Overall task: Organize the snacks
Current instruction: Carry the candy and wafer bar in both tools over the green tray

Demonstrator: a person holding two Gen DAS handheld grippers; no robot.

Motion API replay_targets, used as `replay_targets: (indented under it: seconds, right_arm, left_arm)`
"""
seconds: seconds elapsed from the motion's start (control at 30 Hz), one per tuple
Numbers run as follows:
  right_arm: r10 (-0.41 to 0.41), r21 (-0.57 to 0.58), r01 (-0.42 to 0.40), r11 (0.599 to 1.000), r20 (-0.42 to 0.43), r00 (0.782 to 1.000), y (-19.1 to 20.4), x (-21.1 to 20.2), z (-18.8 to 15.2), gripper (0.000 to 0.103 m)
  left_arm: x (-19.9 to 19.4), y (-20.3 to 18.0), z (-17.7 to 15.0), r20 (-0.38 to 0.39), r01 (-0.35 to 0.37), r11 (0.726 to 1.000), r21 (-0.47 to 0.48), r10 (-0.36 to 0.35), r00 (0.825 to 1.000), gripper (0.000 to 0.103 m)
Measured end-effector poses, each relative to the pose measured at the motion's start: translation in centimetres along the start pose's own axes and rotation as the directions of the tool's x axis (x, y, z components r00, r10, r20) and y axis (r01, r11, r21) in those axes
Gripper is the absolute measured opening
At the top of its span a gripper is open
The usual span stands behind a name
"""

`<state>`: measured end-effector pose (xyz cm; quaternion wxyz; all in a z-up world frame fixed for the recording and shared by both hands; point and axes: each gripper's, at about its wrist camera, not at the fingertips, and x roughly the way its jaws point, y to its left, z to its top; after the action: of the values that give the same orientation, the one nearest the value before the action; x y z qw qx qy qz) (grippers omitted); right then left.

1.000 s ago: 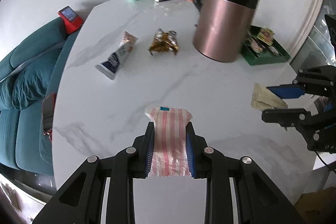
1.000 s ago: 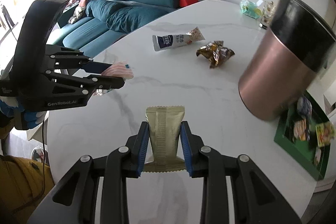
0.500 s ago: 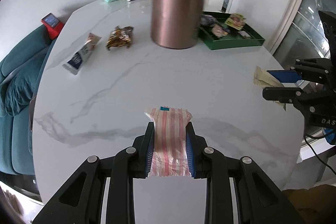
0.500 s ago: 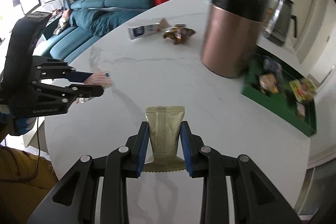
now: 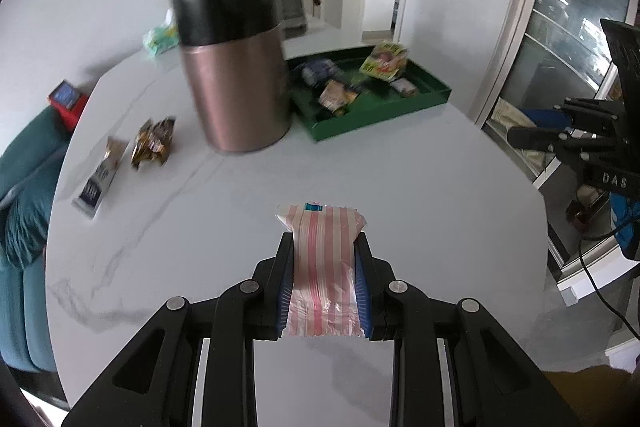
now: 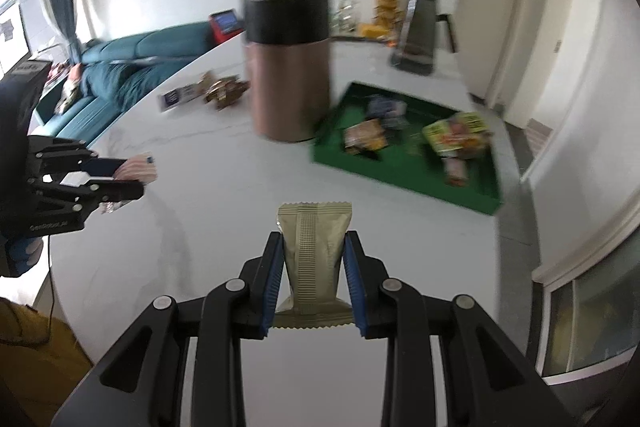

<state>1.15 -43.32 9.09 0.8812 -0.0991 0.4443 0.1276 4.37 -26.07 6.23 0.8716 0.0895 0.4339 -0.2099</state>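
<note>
While both tongs are clamped on packets, the left tongs [image 5: 323, 259] on a pink striped snack [image 5: 323, 267] and the right tongs [image 6: 313, 259] on a tan snack [image 6: 314, 247], carry each above the counter [image 5: 400, 163] past the copper canister [image 5: 236, 83], releasing low inside the green tray [image 6: 404, 183], which already holds several wrapped snacks.

Motion blur smears the copper canister [image 6: 289, 67] at upper centre of the right wrist view, and the snack packets in the green tray [image 6: 404, 183] are too smeared to read. At far right of the left wrist view, the right gripper [image 5: 520, 127] hides most of its packet.
</note>
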Motion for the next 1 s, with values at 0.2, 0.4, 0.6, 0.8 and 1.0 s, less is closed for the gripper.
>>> replay_targets:
  seconds: [0.2, 0.4, 0.6, 0.8, 1.0]
  right_arm:
    - [-0.054, 0.029, 0.052, 0.998, 0.078, 0.995, -4.5, -2.0, 1.6, 0.003]
    - [-0.083, 0.044, 0.077, 0.996, 0.16, 0.984, -7.7, -3.2, 4.2, 0.003]
    - [-0.081, 0.03, 0.076, 0.997, 0.221, 0.972, -10.3, -2.9, 7.9, 0.003]
    - [-0.063, 0.032, 0.057, 0.998, 0.26, 0.964, -12.8, -1.0, 11.0, 0.003]
    - [-0.043, 0.07, 0.028, 0.997, 0.234, 0.971, -15.9, 3.8, 12.2, 0.003]
  left_arm:
    - [-0.1, -2.9, 4.5, 0.055, -0.007, 0.999, 0.046, 0.005, 0.998, 0.023]
    - [-0.5, -4.8, 10.2, 0.13, -0.019, 0.997, 0.07, 0.01, 0.991, 0.023]
    - [-1.0, -5.7, 15.5, 0.216, -0.049, 0.996, 0.068, 0.033, 0.976, 0.023]
    - [1.7, -5.9, 20.2, 0.239, -0.059, 0.998, 0.011, 0.055, 0.97, 0.023]
    - [7.8, -6.3, 21.9, 0.16, -0.047, 0.999, -0.009, 0.047, 0.986, 0.023]
